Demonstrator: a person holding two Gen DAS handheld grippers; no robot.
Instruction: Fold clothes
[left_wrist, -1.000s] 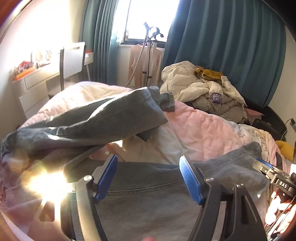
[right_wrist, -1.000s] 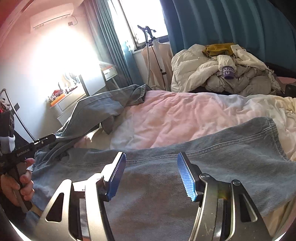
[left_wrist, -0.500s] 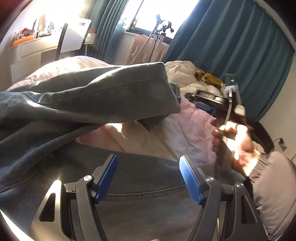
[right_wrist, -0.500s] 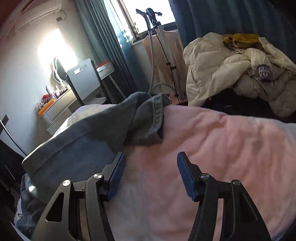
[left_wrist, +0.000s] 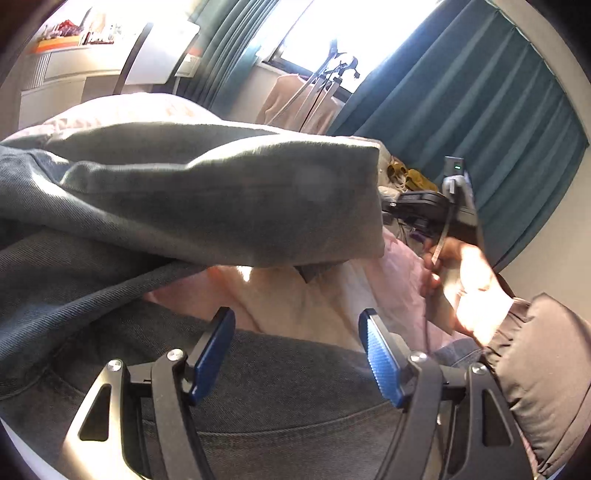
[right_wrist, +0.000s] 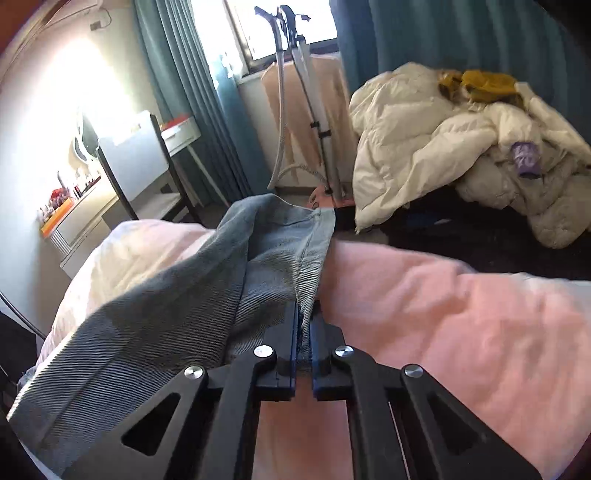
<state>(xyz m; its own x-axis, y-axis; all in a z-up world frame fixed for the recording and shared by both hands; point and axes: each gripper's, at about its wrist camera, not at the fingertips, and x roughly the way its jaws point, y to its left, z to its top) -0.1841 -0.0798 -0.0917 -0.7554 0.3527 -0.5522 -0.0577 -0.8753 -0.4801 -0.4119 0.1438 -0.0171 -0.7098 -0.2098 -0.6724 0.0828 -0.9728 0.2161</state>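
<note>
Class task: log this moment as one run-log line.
right gripper: just closed, shut on jeans hem | left gripper: open over jeans | surface: pink duvet

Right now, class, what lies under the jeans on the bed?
Under the jeans a pink quilt shows, spreading out beside them. Whatever lies beneath the denim itself is covered and cannot be seen.

I can't read any words here. There is a purple patch (right_wrist: 525, 158) with pale letters on the heap of white bedding (right_wrist: 436, 147), but the letters are too blurry for me to read.
</note>
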